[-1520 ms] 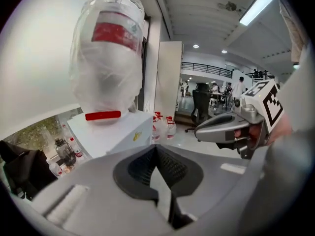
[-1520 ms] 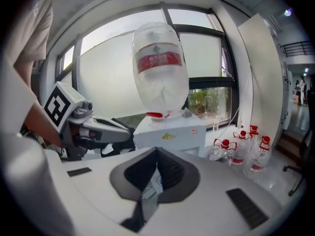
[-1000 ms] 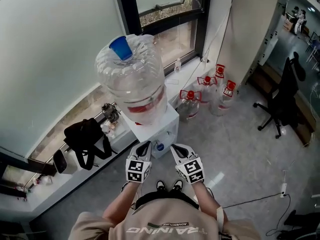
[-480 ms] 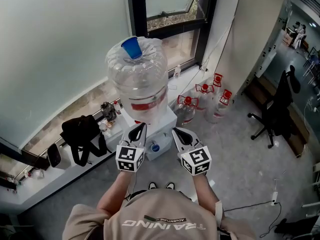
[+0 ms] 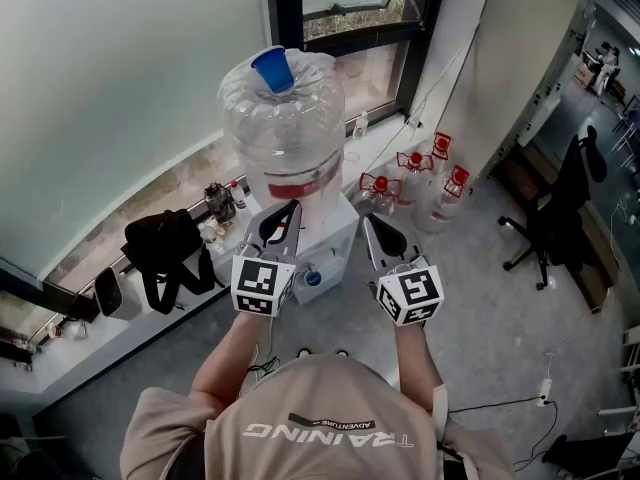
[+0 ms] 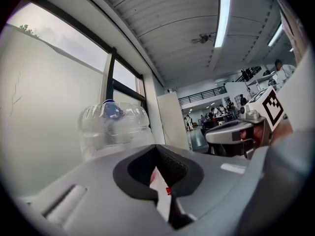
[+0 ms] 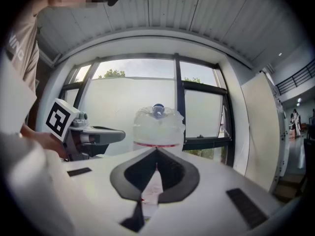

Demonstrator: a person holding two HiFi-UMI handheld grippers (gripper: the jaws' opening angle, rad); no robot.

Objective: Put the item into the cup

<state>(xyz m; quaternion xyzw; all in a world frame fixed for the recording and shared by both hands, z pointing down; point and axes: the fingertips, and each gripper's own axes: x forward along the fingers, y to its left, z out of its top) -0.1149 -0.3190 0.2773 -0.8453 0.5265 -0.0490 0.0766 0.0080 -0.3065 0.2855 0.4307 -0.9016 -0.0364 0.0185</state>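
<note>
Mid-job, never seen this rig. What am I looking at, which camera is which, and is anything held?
No robot here: a person holds one set of tongs in each hand. The head view looks down from the person's head; each gripper view rides on its own tool. The left gripper and right gripper are both shut at the tips, empty. Ahead stands a white water dispenser carrying a large clear bottle, with a blue cup on top.

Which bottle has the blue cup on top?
The big bottle on the white water cooler has the blue cup. The small bottles on the floor beside it have red tops instead.
</note>
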